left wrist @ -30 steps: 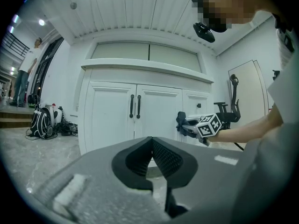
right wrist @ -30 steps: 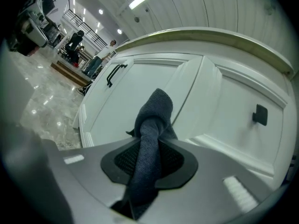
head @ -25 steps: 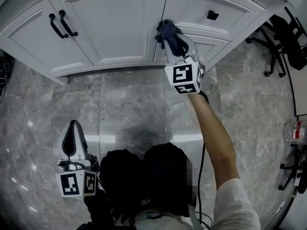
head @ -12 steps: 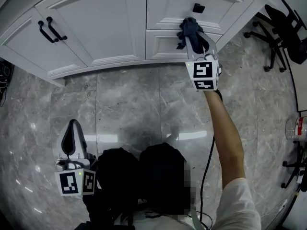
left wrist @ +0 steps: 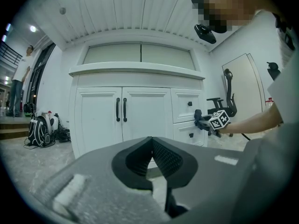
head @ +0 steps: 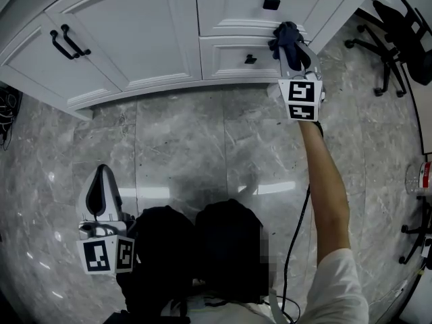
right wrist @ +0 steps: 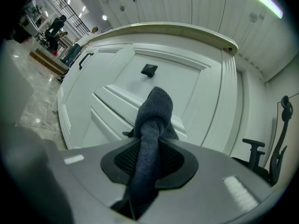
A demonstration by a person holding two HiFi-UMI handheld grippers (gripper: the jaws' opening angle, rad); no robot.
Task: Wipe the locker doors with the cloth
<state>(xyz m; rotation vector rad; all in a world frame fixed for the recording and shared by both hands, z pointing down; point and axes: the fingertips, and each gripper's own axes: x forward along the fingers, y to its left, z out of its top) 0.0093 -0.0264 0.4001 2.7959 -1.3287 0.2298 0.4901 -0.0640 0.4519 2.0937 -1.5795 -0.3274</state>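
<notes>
My right gripper [head: 293, 51], clamped on the dark cloth [head: 285, 35], holds it at the locker's [head: 135, 39] drawer fronts [head: 226, 54]; my left gripper [left wrist: 150, 158], jaws together, hangs well back.

Noted glossy grey marble floor [head: 182, 154]. Spotted black office chair [head: 398, 39] at two o'clock, dark cables [head: 5, 110] at nine. Logged black backpack [left wrist: 37, 130] at nine o'clock, left gripper view.

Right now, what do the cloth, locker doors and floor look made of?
The cloth: soft dark blue-grey fabric, fuzzy nap, limp folds. The locker doors: likely painted wood or MDF, smooth white satin, moulded panels. The floor: polished grey stone or stone-look tile, veining, grout lines, glossy reflections.
</notes>
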